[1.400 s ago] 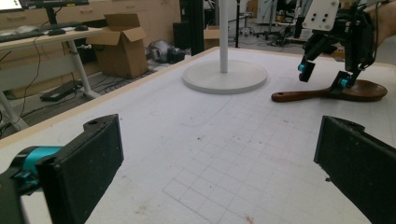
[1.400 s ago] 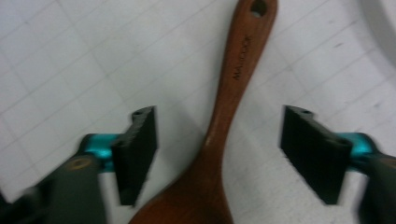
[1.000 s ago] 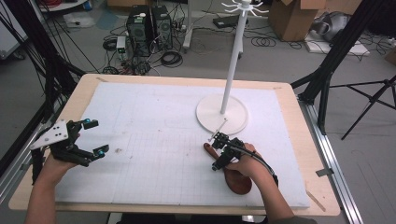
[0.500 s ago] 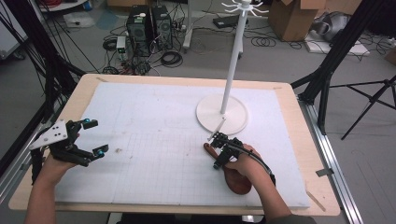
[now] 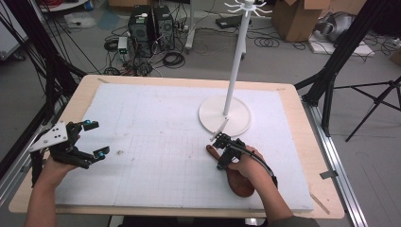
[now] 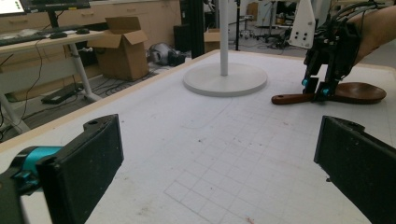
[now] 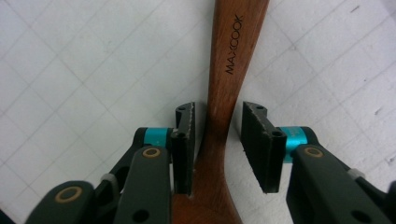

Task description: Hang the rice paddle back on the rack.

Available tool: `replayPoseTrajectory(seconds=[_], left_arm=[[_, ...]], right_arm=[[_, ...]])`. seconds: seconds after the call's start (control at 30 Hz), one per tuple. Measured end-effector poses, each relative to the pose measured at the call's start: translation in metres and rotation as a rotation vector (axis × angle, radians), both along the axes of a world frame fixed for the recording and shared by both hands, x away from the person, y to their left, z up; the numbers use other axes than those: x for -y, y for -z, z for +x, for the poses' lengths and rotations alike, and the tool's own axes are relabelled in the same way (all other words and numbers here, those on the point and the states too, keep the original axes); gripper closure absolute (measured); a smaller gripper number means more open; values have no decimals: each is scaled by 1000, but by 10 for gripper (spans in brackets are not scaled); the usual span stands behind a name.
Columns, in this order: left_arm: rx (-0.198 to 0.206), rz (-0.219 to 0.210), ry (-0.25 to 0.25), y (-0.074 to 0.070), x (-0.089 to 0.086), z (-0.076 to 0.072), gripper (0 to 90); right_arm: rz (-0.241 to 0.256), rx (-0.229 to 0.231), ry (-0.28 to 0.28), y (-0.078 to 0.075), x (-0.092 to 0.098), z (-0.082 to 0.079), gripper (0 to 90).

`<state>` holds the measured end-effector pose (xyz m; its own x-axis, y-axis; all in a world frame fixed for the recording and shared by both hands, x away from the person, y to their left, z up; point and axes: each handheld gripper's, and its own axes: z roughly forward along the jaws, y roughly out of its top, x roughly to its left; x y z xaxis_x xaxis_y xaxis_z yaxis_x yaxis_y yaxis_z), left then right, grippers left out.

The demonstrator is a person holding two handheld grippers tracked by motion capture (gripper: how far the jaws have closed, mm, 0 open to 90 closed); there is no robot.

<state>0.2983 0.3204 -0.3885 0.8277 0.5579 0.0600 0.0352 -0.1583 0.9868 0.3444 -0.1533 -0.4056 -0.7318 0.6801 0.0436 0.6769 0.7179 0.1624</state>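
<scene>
The dark brown wooden spoon with the long flat handle (image 7: 227, 93) lies flat on the white gridded foam mat (image 5: 161, 123), at the near right of the table, just in front of the round white base of the tall white hanger stand (image 5: 225, 116). Its long axis runs on a slant: the broad bowl (image 5: 239, 182) sits nearest the person under the right hand, and the handle tip (image 5: 209, 148) points away and a little left, towards the middle of the mat. The right gripper (image 7: 217, 135) is set straight down over the handle's neck, close to where it widens into the bowl, and its two black jaws stand either side of the wood, across the long axis. One jaw looks to be just touching the handle's edge while a clear strip of mat shows between the wood and the other, so the claw is released, not yet clenched. The left gripper view bears this out, with the spoon resting on the mat beneath that gripper. By my reckoning a squeeze would catch the handle squarely across its width, since it already lies between the pads. The left gripper (image 5: 93, 138) hovers at the near left edge, well apart from the spoon, jaws spread wide on nothing; the right hand is plainly the nearer one.
</scene>
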Motion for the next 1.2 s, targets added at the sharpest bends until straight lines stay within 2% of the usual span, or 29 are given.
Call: replayPoseTrajectory(seconds=[0.03,0.33,0.6,0.67,0.7,0.9,1.07,1.17,1.2], left_arm=[[0,-1,0,0,0,0,18],[5,1,2,-1,-1,0,18],[6,-5,-1,-1,-2,-1,18],[6,-5,-1,-1,-2,-1,18],[7,-5,-1,-1,-2,-1,18],[6,-5,-2,-1,-2,-1,18],[3,-8,-3,0,-3,0,18],[3,-2,-1,0,-2,0,18],[3,-2,-1,0,-2,0,18]], right_arm=[[-14,10,-20,0,0,1,665],[-52,15,-21,0,-6,-1,708],[-56,10,-33,0,-7,-1,745],[-53,20,-44,0,-8,-2,783],[-52,43,-63,0,-9,-4,786],[-58,53,-93,0,-9,-6,789],[-27,65,-105,0,-5,-6,789],[2,73,-87,-2,-2,-8,789],[8,63,-89,-3,-1,-9,789]])
